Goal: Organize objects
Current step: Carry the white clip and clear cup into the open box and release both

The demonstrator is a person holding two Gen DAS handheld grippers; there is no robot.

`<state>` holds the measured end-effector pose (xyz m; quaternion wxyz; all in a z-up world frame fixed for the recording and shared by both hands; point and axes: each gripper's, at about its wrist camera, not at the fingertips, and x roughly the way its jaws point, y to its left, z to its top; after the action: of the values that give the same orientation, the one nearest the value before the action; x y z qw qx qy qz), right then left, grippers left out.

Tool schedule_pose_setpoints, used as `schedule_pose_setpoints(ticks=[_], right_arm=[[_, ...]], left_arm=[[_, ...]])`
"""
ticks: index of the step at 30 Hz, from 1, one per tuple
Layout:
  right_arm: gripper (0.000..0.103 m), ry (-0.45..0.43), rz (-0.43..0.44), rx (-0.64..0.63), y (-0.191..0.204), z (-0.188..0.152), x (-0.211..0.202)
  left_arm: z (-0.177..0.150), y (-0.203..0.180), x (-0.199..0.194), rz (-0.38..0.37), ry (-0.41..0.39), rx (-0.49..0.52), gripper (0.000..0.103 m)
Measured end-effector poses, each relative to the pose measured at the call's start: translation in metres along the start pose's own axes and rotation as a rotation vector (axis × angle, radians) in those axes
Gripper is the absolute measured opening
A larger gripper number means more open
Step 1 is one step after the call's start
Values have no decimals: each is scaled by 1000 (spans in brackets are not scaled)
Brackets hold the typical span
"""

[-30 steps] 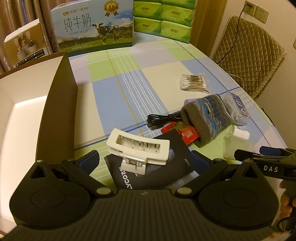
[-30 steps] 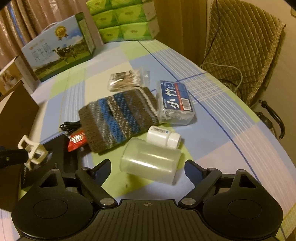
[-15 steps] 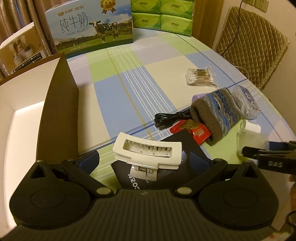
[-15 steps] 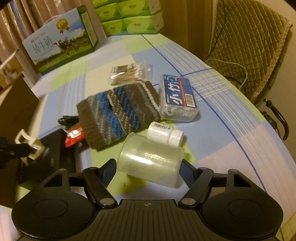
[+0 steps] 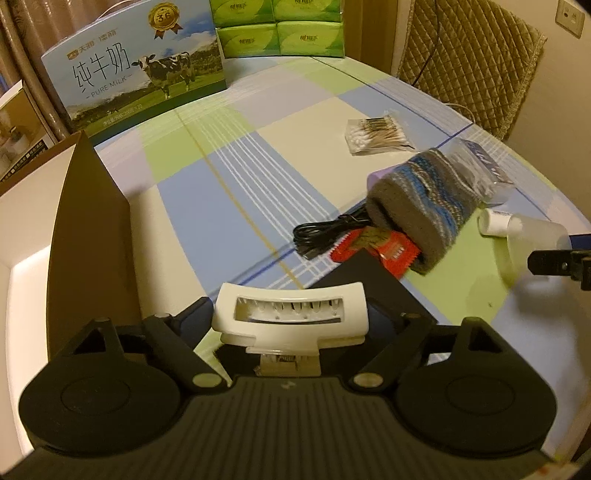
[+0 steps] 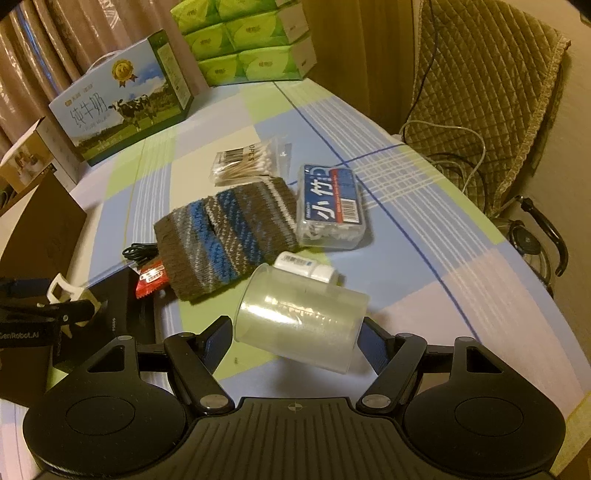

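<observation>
A worktop (image 5: 258, 173) under a checked cloth of blue, green and cream fills the scene. At its left edge stands an open cardboard box (image 5: 88, 236) with a pale inside. Along the far side sit a milk carton (image 5: 133, 74) printed with a cow and a stack of green tissue packs (image 5: 280, 29). A quilted chair (image 6: 487, 92) stands beyond the right edge.

Mid-worktop lies a striped knitted pouch (image 6: 225, 240), touching a clear box with a blue label (image 6: 330, 206) and a bag of cotton swabs (image 6: 247, 162). A black cable (image 5: 325, 232) and a red sachet (image 5: 384, 251) lie just beside the pouch, next to a flat black box (image 5: 369, 280).

The right tongs (image 6: 295, 336) grip a clear plastic cup (image 6: 299, 317) tilted on its side, seemingly off the cloth; a small white bottle (image 6: 306, 266) lies just behind it. The left tongs (image 5: 291, 317) have just been closing around a white hair claw clip (image 5: 291, 314), which sits between their pads near the cardboard box, over the flat black box.
</observation>
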<state>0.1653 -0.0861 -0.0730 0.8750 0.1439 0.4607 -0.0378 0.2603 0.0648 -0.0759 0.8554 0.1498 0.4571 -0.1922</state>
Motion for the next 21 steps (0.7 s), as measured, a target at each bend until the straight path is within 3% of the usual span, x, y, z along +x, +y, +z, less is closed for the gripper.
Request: schedule_pose_setpoints(ticks=[9, 21], right_arm=[[71, 2, 52, -38, -14, 0, -12], [71, -9, 246, -204, -14, 15, -43]], left_arm=[[-18, -13, -16, 71, -5, -148, 84], [-27, -41, -82, 150, -82, -322, 84]])
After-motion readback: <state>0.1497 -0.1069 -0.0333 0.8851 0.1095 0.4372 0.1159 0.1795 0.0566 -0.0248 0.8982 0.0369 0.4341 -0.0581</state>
